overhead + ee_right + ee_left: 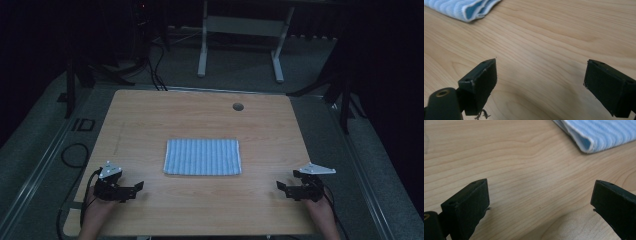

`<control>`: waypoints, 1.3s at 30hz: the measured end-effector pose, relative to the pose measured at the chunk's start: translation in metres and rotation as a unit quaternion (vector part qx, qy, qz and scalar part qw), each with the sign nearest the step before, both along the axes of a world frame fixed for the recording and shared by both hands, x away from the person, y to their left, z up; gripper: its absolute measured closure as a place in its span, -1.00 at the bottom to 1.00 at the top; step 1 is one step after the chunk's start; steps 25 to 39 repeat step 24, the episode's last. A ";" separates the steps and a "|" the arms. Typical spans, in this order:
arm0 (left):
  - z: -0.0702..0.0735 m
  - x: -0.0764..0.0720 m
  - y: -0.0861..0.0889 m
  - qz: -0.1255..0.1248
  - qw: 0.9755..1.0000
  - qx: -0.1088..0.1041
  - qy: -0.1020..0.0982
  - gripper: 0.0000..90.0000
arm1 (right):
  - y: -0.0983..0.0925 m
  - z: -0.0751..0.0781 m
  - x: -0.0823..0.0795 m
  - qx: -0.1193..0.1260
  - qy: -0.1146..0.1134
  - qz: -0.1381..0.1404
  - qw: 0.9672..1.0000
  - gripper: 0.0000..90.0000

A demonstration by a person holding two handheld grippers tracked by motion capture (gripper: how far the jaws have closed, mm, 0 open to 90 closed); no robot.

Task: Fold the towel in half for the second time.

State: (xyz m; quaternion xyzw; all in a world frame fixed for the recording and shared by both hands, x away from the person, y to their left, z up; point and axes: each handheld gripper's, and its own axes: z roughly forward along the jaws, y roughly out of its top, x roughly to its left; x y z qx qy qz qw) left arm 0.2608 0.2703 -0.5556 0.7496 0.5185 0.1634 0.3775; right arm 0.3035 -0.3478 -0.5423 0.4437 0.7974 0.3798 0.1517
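Wooden table (150, 115) is holding a folded blue striped towel (202, 157) at its centre.
Left gripper (134, 189) and right gripper (281, 188) are resting near the front corners, jaws spread wide, grasping nothing.

A light wooden counter (150, 120) with rounded corners carries a folded blue-and-white striped cloth (202, 156), lying flat near the middle and well apart from every edge. A small round hole (238, 106) sits in the counter close to the far edge, toward the far right corner.
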 end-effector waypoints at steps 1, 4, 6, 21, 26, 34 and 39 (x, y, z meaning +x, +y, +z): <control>0.000 0.000 0.002 0.004 1.000 0.002 -0.003 -0.96 | -0.002 0.000 -0.001 0.005 0.001 -0.003 1.000 -0.76; -0.001 -0.003 0.007 0.012 1.000 -0.004 -0.005 -0.96 | -0.007 -0.001 -0.005 0.010 -0.004 -0.013 1.000 -0.76; -0.001 -0.004 0.008 0.016 1.000 -0.008 -0.008 -0.96 | -0.006 -0.001 -0.006 0.008 -0.006 -0.015 1.000 -0.76; -0.005 -0.005 0.005 0.012 1.000 0.006 -0.009 -0.96 | -0.020 -0.003 -0.012 0.033 -0.017 -0.044 0.998 -0.73; -0.005 -0.005 0.005 0.016 1.000 -0.003 -0.008 -0.96 | -0.017 -0.004 -0.012 0.024 -0.016 -0.038 0.999 -0.73; -0.005 -0.005 0.005 0.016 1.000 -0.003 -0.008 -0.96 | -0.017 -0.004 -0.012 0.024 -0.016 -0.038 0.999 -0.73; -0.005 -0.005 0.005 0.016 1.000 -0.003 -0.008 -0.96 | -0.017 -0.004 -0.012 0.024 -0.016 -0.038 0.999 -0.73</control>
